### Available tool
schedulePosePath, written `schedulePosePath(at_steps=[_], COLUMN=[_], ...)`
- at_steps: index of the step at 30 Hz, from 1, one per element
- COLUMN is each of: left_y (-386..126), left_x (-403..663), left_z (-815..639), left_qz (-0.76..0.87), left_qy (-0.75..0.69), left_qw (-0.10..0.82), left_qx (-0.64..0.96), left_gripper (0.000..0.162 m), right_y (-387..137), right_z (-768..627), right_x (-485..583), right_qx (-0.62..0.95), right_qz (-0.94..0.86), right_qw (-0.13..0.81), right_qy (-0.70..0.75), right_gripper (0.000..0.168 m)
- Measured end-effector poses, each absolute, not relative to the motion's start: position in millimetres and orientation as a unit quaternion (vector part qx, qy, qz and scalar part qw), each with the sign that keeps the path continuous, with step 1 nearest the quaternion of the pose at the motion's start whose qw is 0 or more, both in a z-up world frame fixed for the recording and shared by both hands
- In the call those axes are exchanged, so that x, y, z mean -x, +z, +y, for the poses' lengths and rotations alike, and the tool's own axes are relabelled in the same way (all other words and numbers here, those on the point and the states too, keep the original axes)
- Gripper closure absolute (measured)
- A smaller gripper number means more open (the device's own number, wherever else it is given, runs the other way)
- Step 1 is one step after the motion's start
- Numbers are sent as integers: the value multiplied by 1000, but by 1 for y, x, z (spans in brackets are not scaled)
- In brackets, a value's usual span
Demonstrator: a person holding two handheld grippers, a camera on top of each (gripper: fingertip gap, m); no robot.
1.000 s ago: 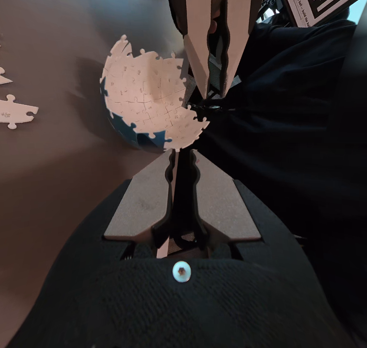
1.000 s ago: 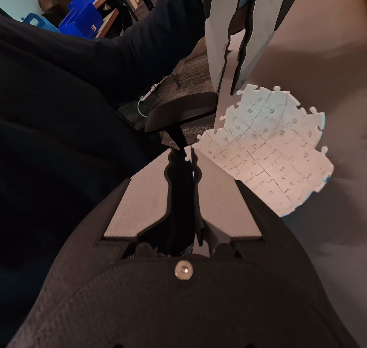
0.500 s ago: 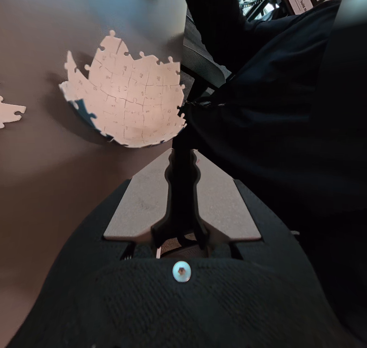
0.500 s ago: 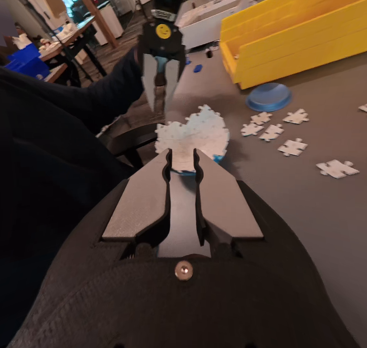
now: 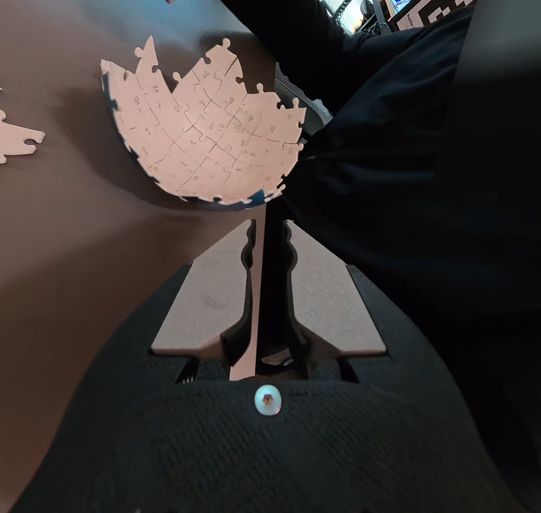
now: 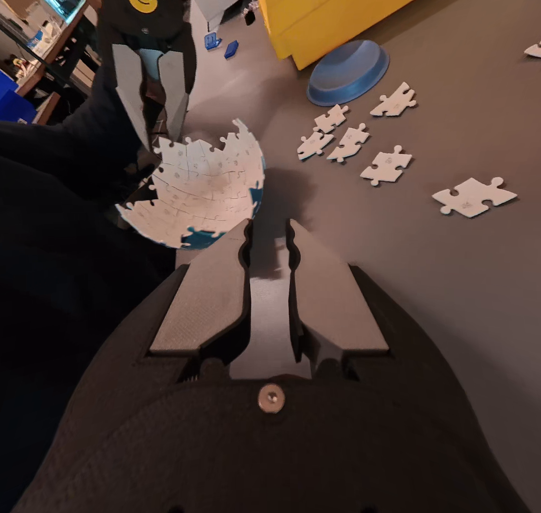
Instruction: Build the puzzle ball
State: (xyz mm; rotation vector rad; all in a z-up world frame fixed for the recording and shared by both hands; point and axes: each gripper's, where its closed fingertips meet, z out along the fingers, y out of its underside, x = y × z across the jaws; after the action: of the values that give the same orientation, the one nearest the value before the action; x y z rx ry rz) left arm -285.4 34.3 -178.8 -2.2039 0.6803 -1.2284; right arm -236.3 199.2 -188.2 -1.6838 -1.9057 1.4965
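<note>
The half-built puzzle ball, a white bowl-shaped shell with a blue outside, rests tilted at the table's near edge; it also shows in the right wrist view. My left gripper is just short of its rim, jaws slightly apart with nothing between them; it also shows in the right wrist view, hanging over the shell's far rim. My right gripper is open and empty, just right of the shell. Several loose white pieces lie to the right.
A blue round dish and a yellow bin stand behind the loose pieces. One more loose piece lies left of the shell. A person's dark sleeve and clothing fill the side by the table edge. The left gripper's tips are roughly 20 centimetres from the right gripper's. The blue round dish is about 20 centimetres from both grippers' fingertips.
A second ago both grippers held the shell's rim up close. Both have let go and drawn back; the shell now rests on the table and the right gripper has swung right.
</note>
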Motion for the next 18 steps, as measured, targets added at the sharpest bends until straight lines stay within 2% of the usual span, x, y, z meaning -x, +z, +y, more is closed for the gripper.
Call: schedulePosePath(at_steps=[18], left_y=[-181], left_x=[276], left_z=[34], left_qz=[276], left_qy=[-486], left_qw=[248], left_qx=[791], left_gripper=[146], right_y=[-215], right_z=[201], right_x=[242], right_qx=[585], right_qz=[-655], right_qw=[76], right_qy=[473], right_gripper=[148])
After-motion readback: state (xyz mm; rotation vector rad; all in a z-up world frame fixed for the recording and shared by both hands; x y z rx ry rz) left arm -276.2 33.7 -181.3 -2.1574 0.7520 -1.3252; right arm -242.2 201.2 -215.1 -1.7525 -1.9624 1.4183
